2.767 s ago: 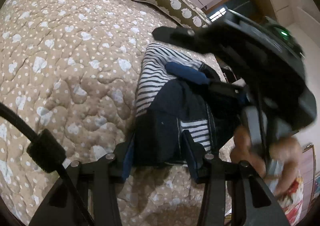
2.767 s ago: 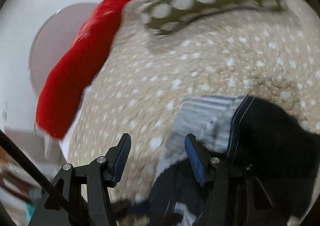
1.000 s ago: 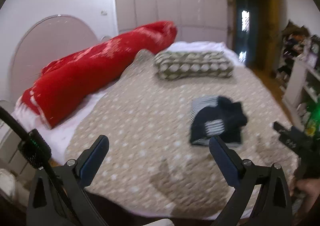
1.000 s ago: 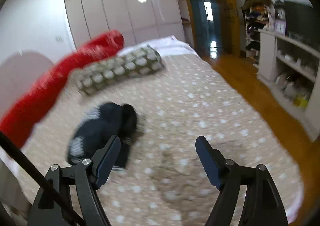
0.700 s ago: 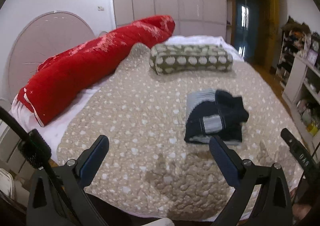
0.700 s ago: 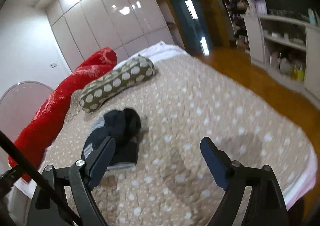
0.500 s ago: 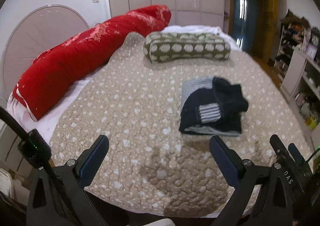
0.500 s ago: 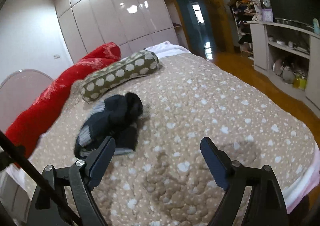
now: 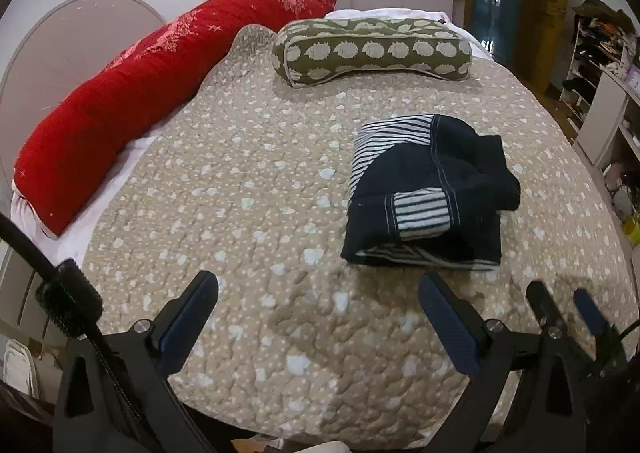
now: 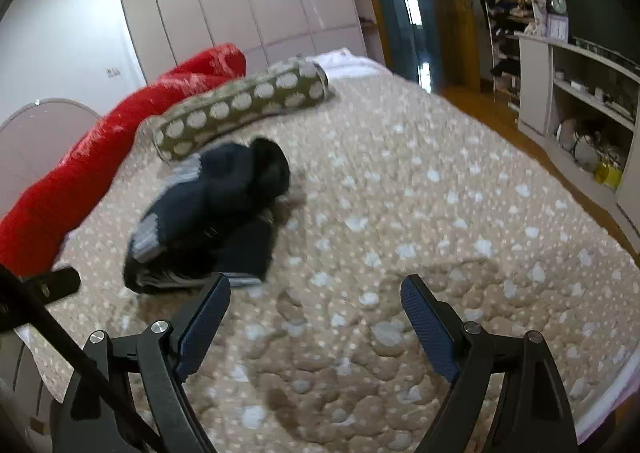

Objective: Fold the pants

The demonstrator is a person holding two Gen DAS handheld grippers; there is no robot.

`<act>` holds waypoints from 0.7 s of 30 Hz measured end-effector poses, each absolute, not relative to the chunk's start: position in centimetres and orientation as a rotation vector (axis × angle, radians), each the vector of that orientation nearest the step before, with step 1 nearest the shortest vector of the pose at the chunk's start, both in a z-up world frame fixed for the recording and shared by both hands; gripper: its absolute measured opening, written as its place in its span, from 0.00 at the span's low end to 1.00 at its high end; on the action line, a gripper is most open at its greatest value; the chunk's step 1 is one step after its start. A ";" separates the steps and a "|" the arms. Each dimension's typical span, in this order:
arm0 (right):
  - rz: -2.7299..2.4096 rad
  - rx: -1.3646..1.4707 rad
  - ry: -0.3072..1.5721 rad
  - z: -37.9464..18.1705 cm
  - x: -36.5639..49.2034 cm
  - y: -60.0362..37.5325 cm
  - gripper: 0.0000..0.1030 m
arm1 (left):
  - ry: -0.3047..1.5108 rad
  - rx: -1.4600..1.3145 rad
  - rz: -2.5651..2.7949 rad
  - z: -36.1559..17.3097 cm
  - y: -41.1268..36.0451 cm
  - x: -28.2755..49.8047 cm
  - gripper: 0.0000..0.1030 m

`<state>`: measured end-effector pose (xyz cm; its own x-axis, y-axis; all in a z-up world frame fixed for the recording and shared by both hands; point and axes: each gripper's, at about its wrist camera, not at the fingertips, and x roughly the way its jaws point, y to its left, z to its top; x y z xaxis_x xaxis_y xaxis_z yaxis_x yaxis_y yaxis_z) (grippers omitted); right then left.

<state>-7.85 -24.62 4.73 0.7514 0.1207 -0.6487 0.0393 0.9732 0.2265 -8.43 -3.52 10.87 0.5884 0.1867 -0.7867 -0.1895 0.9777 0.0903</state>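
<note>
The dark navy pants [image 9: 430, 197] with striped lining lie folded in a compact bundle on the beige quilted bed [image 9: 240, 193]. They also show in the right wrist view [image 10: 216, 213], left of centre. My left gripper [image 9: 318, 313] is open and empty, held back over the bed's near edge, apart from the bundle. My right gripper [image 10: 316, 317] is open and empty, also well short of the pants. Its fingertips [image 9: 584, 313] show at the lower right of the left wrist view.
A green patterned bolster [image 9: 372, 49] lies at the head of the bed. A long red rolled blanket [image 9: 132, 93] runs along the left side. White wardrobes [image 10: 240, 1] stand behind. Open shelves [image 10: 580, 93] and wooden floor are to the right.
Both grippers let go of the folded pants and pulled far back from the bed. Both now stand wide open, and the bundle stays in place.
</note>
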 end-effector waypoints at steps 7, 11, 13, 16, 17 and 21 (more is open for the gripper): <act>0.051 0.158 0.739 4.4 -6.5 -24.9 0.87 | 0.953 -0.030 0.208 9.8 -3.7 -6.5 0.97; 0.071 0.105 0.716 5.2 -6.2 -24.3 0.87 | 0.958 -0.042 0.200 9.5 -3.7 -6.2 0.97; 0.074 0.082 0.705 5.4 -6.3 -24.0 0.87 | 0.955 -0.039 0.191 9.5 -3.8 -6.2 0.97; 0.082 0.075 0.706 5.4 -6.4 -23.7 0.87 | 0.952 -0.042 0.176 9.5 -3.7 -6.3 0.97; 0.083 0.071 0.704 5.4 -6.6 -23.5 0.87 | 0.951 -0.042 0.173 9.6 -3.7 -6.3 0.97; 0.081 0.049 0.699 5.8 -6.9 -22.7 0.87 | 0.944 -0.059 0.150 9.8 -3.0 -6.7 0.97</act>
